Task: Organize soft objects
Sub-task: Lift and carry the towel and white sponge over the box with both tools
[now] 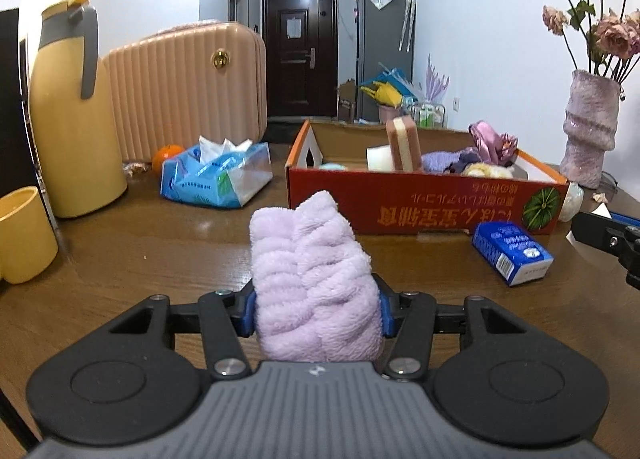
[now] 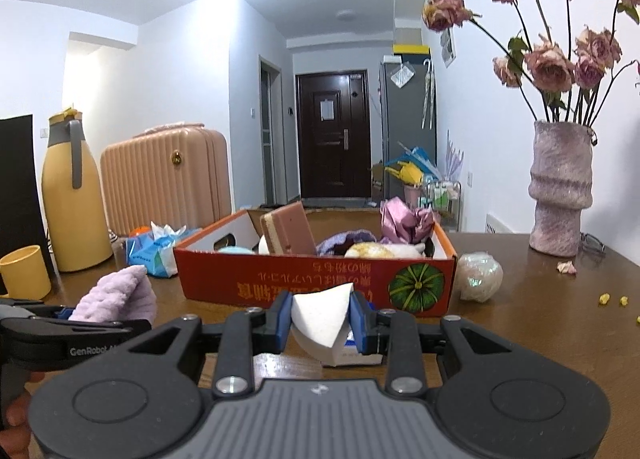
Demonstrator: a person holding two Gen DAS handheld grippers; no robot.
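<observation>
A fluffy lilac towel [image 1: 312, 259], rolled and standing up from the jaws, is squeezed between the blue pads of my left gripper [image 1: 318, 309] just above the wooden table. The right wrist view shows that same towel [image 2: 116, 295] at lower left. My right gripper [image 2: 320, 323] is shut on a white sponge piece [image 2: 320, 309], bent between its pads. Ahead of both stands an open red cardboard box [image 1: 400, 199] holding a pink-and-beige sponge [image 1: 404, 143], purple cloths [image 1: 492, 139] and other soft items.
A yellow thermos [image 1: 72, 119], a yellow cup [image 1: 24, 235], a blue tissue pack [image 1: 216, 175] and an orange [image 1: 166, 155] stand at the left. A small blue carton [image 1: 512, 251] lies before the box. A vase of dried roses [image 2: 560, 199] and a pearly ball [image 2: 480, 275] are at the right.
</observation>
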